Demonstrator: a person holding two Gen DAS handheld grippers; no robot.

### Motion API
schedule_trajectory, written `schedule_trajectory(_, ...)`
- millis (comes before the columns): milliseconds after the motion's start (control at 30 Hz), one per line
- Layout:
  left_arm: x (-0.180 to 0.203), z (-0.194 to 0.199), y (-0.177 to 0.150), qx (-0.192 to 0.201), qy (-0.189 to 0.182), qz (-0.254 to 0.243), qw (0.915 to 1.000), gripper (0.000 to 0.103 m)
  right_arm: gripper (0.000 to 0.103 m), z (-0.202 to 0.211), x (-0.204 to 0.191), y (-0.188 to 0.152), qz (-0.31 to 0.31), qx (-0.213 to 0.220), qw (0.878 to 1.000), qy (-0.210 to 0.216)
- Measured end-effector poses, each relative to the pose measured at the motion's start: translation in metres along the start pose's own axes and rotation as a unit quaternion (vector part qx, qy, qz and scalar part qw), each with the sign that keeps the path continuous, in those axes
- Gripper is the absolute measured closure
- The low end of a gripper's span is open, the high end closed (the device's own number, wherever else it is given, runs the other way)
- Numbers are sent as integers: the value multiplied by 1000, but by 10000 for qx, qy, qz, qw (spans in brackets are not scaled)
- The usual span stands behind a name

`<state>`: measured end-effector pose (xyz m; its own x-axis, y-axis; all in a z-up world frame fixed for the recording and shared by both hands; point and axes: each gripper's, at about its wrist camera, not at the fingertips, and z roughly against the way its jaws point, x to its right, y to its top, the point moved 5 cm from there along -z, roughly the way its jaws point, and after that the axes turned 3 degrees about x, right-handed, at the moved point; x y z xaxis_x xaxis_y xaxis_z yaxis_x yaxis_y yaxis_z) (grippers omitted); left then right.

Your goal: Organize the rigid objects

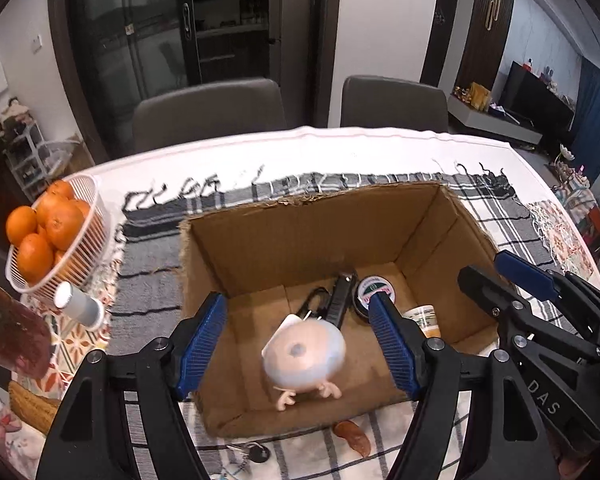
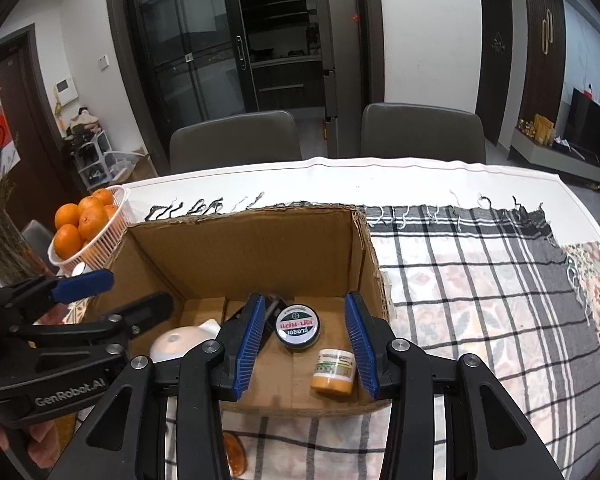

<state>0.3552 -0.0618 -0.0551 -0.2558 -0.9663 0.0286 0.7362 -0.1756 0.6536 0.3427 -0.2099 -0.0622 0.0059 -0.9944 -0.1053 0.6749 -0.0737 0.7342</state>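
Observation:
An open cardboard box (image 1: 300, 224) (image 2: 236, 248) stands on the checked cloth. In it lie a round black tin with a green and red label (image 1: 374, 292) (image 2: 298, 326), a small yellow jar (image 1: 426, 320) (image 2: 334, 372), a black clip-like tool (image 1: 336, 300) and a pale round toy figure (image 1: 304, 354) (image 2: 176, 342), blurred and free between my fingers. My left gripper (image 1: 300, 344) is open above the box's near side, around the figure without touching it. My right gripper (image 2: 304, 344) is open and empty over the tin and the jar.
A white basket of oranges (image 1: 96, 208) (image 2: 118, 212) stands left of the box, with a small grey bottle (image 1: 78, 304) beside it. Keys (image 1: 252, 454) and an orange-brown piece (image 1: 354, 436) lie on the cloth before the box. Two chairs (image 1: 208, 112) stand behind the table.

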Motion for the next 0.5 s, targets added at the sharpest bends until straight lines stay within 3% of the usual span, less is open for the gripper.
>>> schedule_trajectory(500, -10, 45, -21, 412, 237, -70, 9988, 27, 58, 30, -11, -8, 1, 237, 9997, 16)
